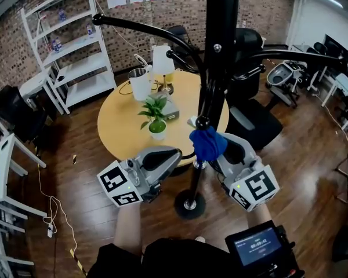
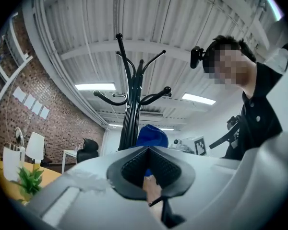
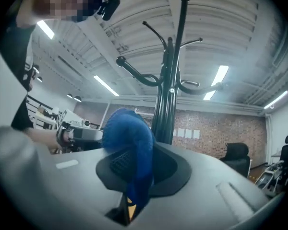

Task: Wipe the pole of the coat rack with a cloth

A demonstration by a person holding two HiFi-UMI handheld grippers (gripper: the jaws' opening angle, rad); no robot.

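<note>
head: steeply down | gripper views: upward, close | shared: coat rack

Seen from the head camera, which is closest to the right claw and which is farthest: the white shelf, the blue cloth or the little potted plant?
1. The blue cloth: pinched in the right claw itself.
2. The potted plant: on the round table, up and to the left.
3. The white shelf: far upper left, well beyond the table.
</note>
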